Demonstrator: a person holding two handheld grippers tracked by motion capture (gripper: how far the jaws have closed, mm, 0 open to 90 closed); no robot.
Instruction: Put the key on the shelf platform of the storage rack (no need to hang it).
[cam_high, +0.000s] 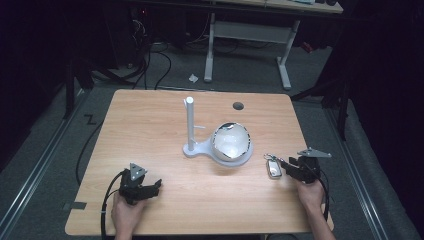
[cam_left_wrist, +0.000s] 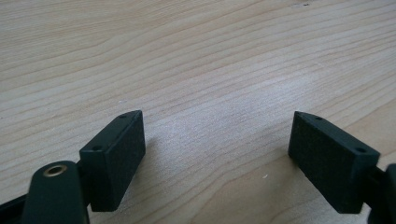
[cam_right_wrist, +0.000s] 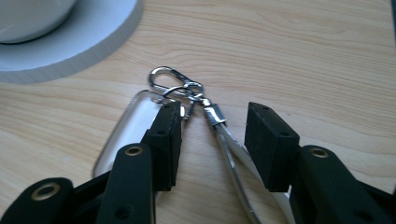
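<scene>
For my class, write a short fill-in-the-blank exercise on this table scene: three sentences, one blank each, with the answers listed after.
1. The left gripper hovers with its fingers ____ over bare wood.
2. The keychain lies between the fingers of the ____ gripper.
3. The white stand carries an upright ____ beside its bowl.

Answers: open; right; post

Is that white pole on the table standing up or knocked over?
Upright: the white pole rises straight from its flat white base on the table.
</scene>
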